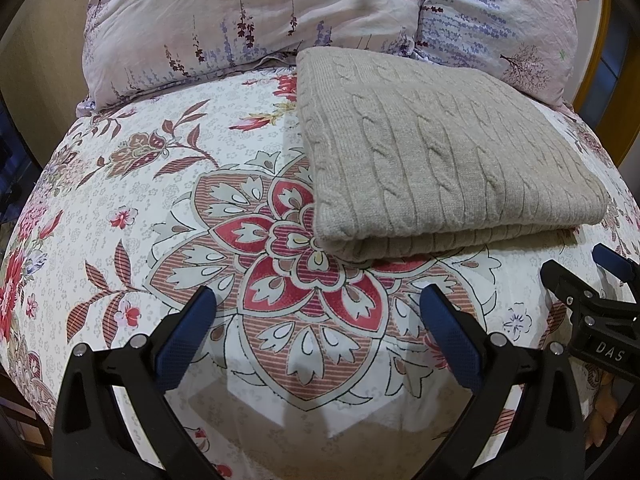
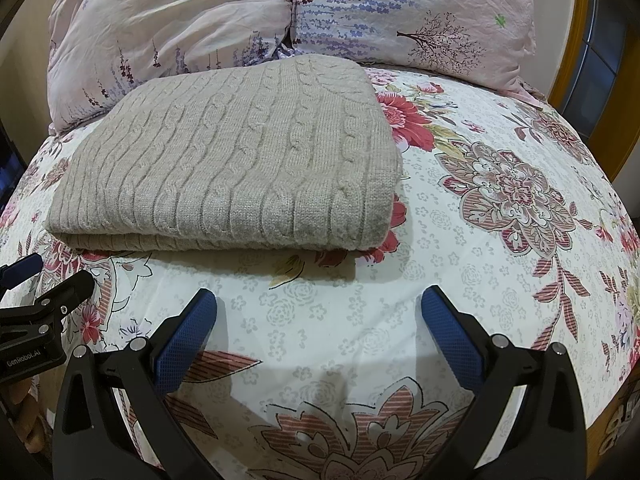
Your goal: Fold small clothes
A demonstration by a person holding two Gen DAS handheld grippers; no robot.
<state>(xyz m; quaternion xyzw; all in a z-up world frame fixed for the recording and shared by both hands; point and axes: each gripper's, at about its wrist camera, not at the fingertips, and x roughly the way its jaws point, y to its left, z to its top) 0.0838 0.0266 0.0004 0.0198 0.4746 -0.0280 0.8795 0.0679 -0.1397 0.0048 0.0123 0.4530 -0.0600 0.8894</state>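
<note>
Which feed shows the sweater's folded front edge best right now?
The right wrist view: the sweater lies nearly whole ahead of the open right gripper, its layered front edge running across the frame. The left wrist view shows the same sweater off to the right of the left gripper, front edge slanting away.

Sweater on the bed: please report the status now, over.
Left gripper and right gripper: jaws open, empty, short of the sweater. Sweater folded, flat on floral bedsheet, pillows behind. Nothing in the way.
</note>
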